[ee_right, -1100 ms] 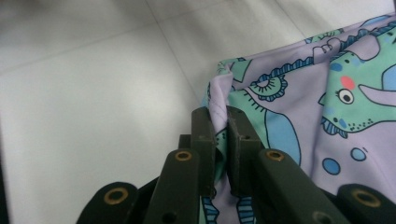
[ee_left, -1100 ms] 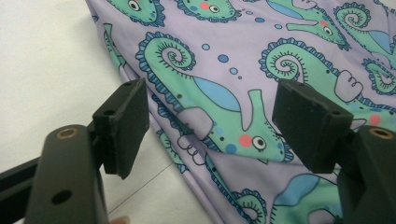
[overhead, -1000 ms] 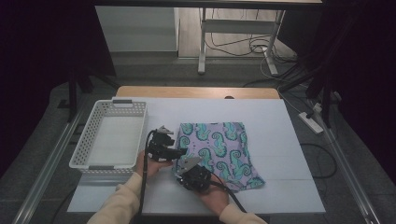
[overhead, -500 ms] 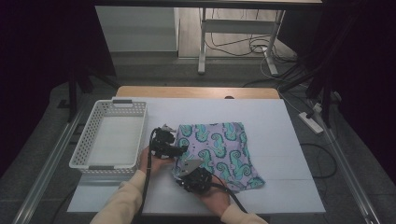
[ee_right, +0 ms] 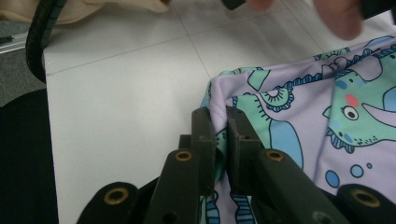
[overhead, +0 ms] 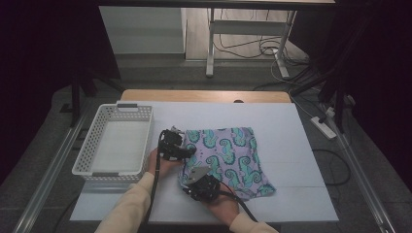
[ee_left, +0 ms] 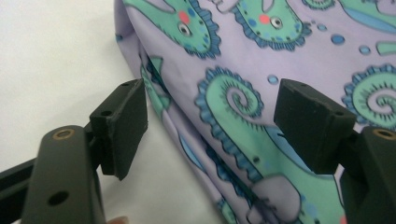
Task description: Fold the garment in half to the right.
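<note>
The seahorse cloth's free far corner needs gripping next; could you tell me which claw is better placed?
Probably the left claw: it is open, straddling the cloth edge. The right claw is shut on the near corner.

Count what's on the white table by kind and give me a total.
Patterned cloth: 1
White basket: 1
Hand-held grippers: 2, left gripper and right gripper
Total: 4
</note>
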Action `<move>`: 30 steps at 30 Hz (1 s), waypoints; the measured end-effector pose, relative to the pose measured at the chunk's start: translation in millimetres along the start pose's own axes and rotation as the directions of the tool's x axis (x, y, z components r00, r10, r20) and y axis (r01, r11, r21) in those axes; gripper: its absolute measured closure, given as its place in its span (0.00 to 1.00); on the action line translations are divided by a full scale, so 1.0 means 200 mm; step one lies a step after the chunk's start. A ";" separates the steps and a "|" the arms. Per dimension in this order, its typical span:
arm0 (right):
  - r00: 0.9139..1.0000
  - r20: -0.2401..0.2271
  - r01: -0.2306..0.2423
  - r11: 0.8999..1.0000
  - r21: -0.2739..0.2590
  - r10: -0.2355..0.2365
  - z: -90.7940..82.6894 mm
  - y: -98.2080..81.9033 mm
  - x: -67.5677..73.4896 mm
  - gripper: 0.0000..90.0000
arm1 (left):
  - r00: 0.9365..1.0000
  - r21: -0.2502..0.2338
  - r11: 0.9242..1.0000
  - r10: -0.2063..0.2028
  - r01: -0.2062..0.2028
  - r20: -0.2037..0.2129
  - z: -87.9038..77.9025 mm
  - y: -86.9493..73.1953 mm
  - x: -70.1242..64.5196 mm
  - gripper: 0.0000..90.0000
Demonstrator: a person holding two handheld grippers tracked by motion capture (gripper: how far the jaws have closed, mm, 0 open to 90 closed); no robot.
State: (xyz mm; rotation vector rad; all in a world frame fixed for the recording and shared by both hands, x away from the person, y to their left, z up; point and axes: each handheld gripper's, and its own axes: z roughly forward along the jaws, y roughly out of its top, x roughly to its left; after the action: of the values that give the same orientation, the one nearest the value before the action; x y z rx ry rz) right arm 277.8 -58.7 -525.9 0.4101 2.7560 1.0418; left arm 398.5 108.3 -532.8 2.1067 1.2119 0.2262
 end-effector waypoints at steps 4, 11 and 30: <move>1.000 -0.002 0.001 1.000 -0.001 -0.001 0.00 0.00 0.00 0.92 | 1.000 0.008 1.000 -0.012 0.012 -0.016 0.03 0.03 0.02 0.29; 1.000 -0.003 0.001 1.000 -0.005 -0.001 0.00 0.00 0.00 0.92 | 0.998 0.010 1.000 -0.010 0.011 -0.064 0.05 0.07 0.05 0.29; 1.000 -0.007 -0.007 1.000 -0.008 0.007 0.00 0.00 0.00 0.92 | 0.996 0.042 0.999 -0.008 0.012 -0.093 0.16 0.19 0.10 0.28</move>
State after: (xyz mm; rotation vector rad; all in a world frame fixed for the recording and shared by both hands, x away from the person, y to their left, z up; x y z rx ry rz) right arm 278.5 -58.3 -526.6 0.4156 2.7579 1.0573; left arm 450.9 96.9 -536.6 2.1468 1.2921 0.2995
